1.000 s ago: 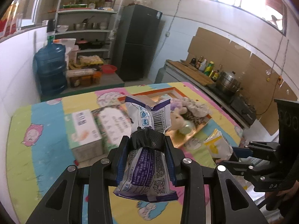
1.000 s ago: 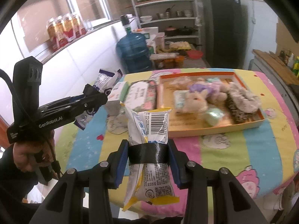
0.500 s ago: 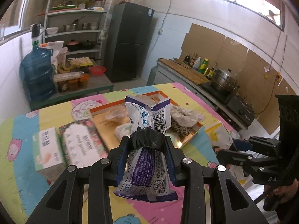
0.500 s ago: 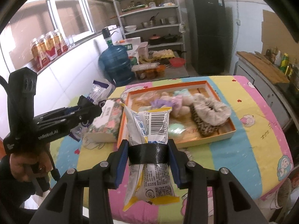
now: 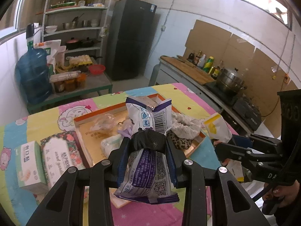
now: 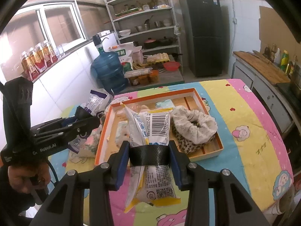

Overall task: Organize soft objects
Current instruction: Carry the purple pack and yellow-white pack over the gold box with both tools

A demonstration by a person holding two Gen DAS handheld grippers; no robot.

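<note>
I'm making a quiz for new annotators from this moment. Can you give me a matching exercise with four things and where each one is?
Things:
1. purple packet
2. yellow packet
3. leopard-print cloth
4. tissue box

Places:
A. in the orange tray
B. in the left hand-held gripper
C. on the tablecloth, outside the tray
D. in the right hand-held gripper

Pairs: 1-B, 2-D, 3-A, 4-C

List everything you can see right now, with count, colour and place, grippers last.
purple packet: 1, purple-white, in left gripper
yellow packet: 1, yellow-white, in right gripper
tray: 1, orange-rimmed, table centre, holding soft items
leopard-print cloth: 1, white and spotted, tray's right side
tissue packs: 2, green and floral, left of tray
water jug: 1, blue, beyond table
fridge: 1, black, back wall
left gripper: shut
right gripper: shut
</note>
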